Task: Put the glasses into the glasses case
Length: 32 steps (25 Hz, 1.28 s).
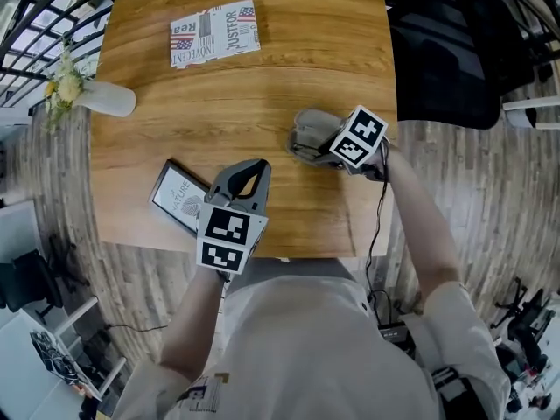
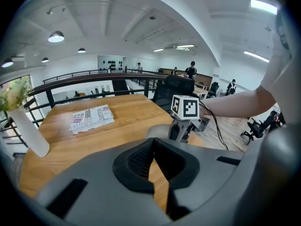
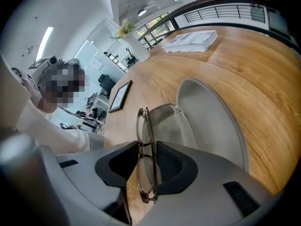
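Note:
Folded clear-brown glasses (image 3: 145,126) stand on edge between the pads of my right gripper (image 3: 146,147), which is shut on them at the bridge. Just beyond them lies the grey glasses case (image 3: 209,119), open, with its lid flat on the table. In the head view the right gripper (image 1: 319,145) hangs over the case (image 1: 306,125) at the table's right side. My left gripper (image 1: 254,170) is lower left of it, near the front edge, its tips together and holding nothing. The left gripper view shows its own jaws (image 2: 153,142), with the case (image 2: 157,132) and the right gripper (image 2: 186,122) ahead.
A framed tablet (image 1: 179,196) lies by the front left edge. A box with newspaper print (image 1: 214,31) sits at the far side, and a white vase of flowers (image 1: 98,96) stands at the left edge. A black chair (image 1: 446,51) stands to the table's right.

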Available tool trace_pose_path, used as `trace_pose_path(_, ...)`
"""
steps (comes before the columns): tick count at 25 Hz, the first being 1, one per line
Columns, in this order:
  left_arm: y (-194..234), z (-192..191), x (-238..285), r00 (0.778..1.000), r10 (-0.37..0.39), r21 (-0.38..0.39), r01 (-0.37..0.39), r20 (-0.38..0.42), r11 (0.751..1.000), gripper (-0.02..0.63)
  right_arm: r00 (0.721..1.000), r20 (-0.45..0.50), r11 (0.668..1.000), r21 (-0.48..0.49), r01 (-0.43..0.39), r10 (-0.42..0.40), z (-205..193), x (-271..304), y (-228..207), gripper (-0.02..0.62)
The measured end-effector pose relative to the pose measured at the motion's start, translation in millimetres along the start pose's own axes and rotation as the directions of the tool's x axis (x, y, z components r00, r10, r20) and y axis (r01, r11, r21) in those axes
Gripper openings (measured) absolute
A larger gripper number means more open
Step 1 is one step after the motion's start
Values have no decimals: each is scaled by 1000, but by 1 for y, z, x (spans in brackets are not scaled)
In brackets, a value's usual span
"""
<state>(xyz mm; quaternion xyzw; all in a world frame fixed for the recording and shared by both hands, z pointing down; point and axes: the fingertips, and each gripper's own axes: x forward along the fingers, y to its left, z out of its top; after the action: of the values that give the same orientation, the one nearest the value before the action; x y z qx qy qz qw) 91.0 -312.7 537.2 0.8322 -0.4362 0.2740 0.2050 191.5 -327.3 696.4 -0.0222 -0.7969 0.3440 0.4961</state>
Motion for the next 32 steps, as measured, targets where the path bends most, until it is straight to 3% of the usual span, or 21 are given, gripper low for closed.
trace_pose_path(4, 1, -11, -1, 1000, -4, -31, 3, -16, 1000, 17, 1000, -13, 999, 44, -26, 27, -3, 15, -6, 143)
trace_pose_path(10, 5, -19, 1, 999, -10, -38, 9, -30, 999, 17, 994, 34, 991, 91, 101, -104, -1, 8, -30, 179)
trace_pose_path(13, 3, -14, -3, 1000, -22, -28, 21, -13, 999, 17, 983, 114, 981, 148, 128, -146, 5, -4, -37, 199)
trace_pose_path(18, 6, -4, -8, 999, -31, 6, 31, 18, 999, 17, 940, 249, 952, 259, 166, -231, 12, -34, -51, 184)
trace_pose_path(21, 8, 8, -13, 999, -35, 59, 33, 39, 998, 17, 896, 327, 938, 272, 216, -301, 23, -60, -48, 125)
trace_pose_path(25, 17, 26, -22, 996, -31, 90, 24, 81, 996, 17, 813, 451, 926, 261, 275, -368, 49, -105, -25, 73)
trace_pose_path(32, 36, 84, -67, 981, 9, 195, -47, 191, 980, 17, 649, 677, 935, 192, 297, -345, 106, -193, 64, 38)
